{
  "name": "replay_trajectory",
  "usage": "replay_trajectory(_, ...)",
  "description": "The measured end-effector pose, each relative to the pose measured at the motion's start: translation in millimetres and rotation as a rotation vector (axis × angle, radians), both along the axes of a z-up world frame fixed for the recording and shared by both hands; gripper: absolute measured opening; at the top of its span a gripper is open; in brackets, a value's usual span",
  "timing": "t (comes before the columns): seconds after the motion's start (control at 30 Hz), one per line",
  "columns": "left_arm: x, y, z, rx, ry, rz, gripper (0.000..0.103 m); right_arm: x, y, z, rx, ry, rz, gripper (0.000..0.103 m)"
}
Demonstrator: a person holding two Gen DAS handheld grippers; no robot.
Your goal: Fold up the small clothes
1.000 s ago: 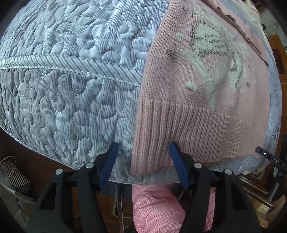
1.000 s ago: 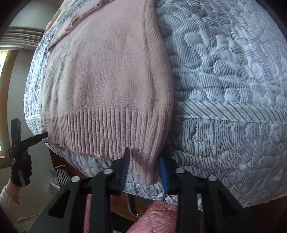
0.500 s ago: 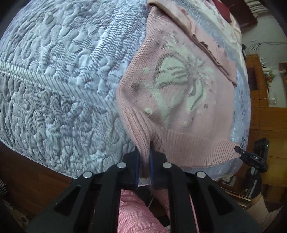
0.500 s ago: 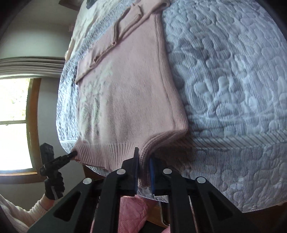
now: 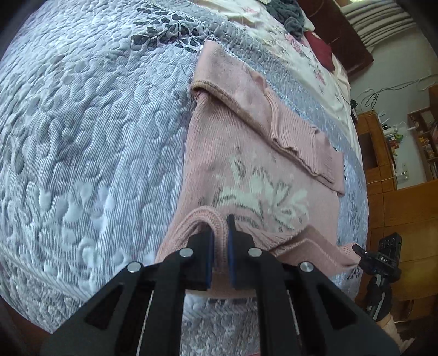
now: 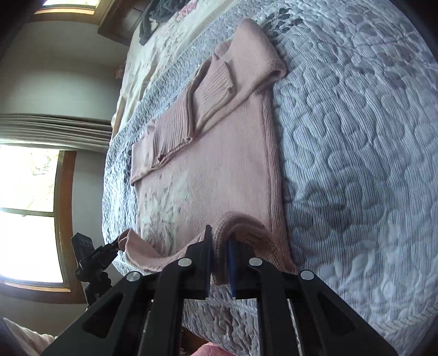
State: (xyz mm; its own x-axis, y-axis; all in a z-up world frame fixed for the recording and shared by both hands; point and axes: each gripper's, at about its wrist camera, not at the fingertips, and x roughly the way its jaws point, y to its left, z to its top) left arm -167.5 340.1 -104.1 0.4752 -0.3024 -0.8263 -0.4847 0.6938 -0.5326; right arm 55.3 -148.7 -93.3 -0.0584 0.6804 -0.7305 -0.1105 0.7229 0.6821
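Sweater hem [image 5: 219, 227] now lifted, both grippers [image 6: 219, 246] clamped, bedspread [image 5: 82, 137] beneath.

Your work surface is a bed under a grey-blue quilted bedspread [image 5: 82, 153], on which the pink sweater [image 5: 246, 169] lies flat with its sleeves folded across, while a cream floral sheet [image 5: 298, 35] and a dark grey garment [image 5: 290, 13] sit farther up the bed.

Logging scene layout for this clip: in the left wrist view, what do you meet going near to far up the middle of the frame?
left gripper shut on the sweater's ribbed hem → white leaf pattern → folded-in sleeves → grey quilt → floral sheet → dark grey garment
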Motion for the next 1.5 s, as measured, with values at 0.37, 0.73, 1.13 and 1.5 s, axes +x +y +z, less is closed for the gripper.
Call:
replay_trajectory(0.37,41.8,28.6,-33.3,-0.051,0.049,0.022,0.011,46.0,24.1,-50.0,-0.023,0.084,-0.037,0.011)
replay_trajectory(0.73,21.4,41.7,3.1,0.052,0.034,0.031,0.048,50.6,1.1,-8.8,-0.11,-0.05,-0.04,0.05)
replay_trajectory(1.13,66.5,10.5,-23.8,0.211,0.115,-0.249,0.061,51.9,76.1,3.9,-0.297,-0.283,0.346,0.063)
replay_trajectory(1.5,78.8,2.3,-38.2,0.277,0.145,-0.326,0.051,42.6,101.6,-29.8,-0.378,-0.314,0.51,0.046)
